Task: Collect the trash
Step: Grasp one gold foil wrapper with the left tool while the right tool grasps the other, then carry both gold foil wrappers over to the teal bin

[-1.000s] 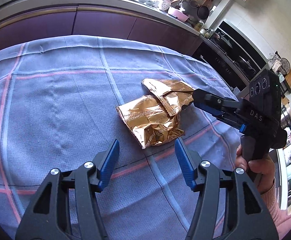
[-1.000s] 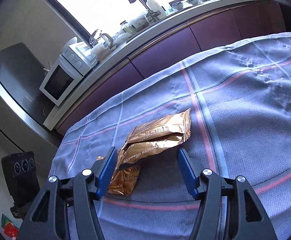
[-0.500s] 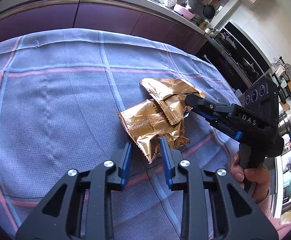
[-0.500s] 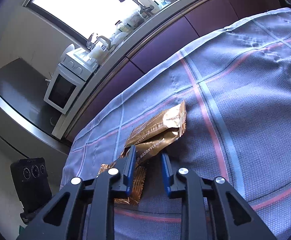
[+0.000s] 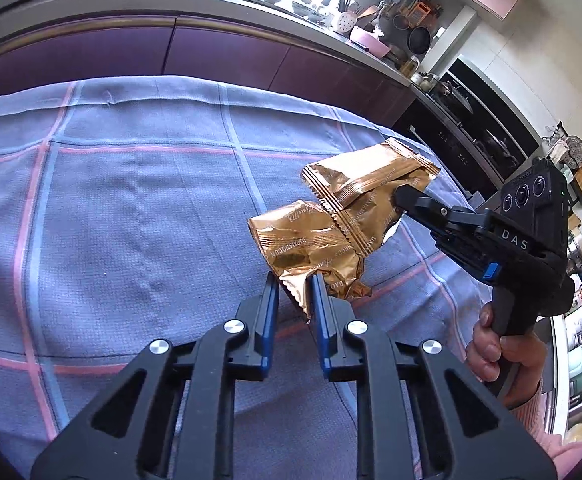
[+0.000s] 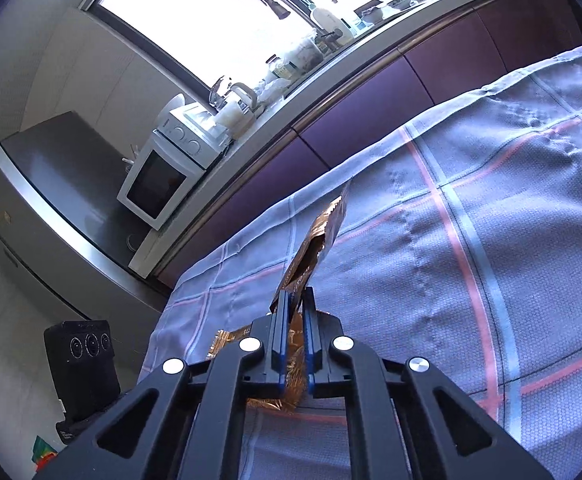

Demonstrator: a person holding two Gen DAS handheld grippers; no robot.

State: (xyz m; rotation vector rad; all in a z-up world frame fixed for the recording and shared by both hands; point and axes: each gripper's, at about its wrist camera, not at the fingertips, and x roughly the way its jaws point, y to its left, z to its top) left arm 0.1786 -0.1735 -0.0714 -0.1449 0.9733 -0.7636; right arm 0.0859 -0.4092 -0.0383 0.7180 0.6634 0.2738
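Left tool point(image 5: 294, 285) clamped on lower crumpled corner of a gold wrapper point(image 5: 303, 242) — blue pads pinched tight on the foil. Right tool point(image 5: 399, 196) clamped on a second gold wrapper point(image 5: 365, 184), gripping its right-hand end; in right wrist view the same tool point(image 6: 293, 303) shut on that wrapper point(image 6: 319, 236), foil seen edge-on and rising up and away from the pads. Both wrappers held clear above the bench, overlapping each other where serrated seams cross. Lower wrapper creased, upper one flatter with printed lettering. Right hand point(image 5: 503, 354) wrapped round the black tool handle marked DAS. Bench covered by blue checked cloth point(image 5: 131, 200) with pink and pale blue lines — a few wrinkles toward far edge. Behind bench: purple cabinet fronts point(image 5: 219, 54) under a cluttered worktop. Right wrist view also shows white microwave point(image 6: 163, 178) beside a kettle point(image 6: 237, 106), bright window point(image 6: 219, 8) above, grey fridge point(image 6: 51, 216) at far left
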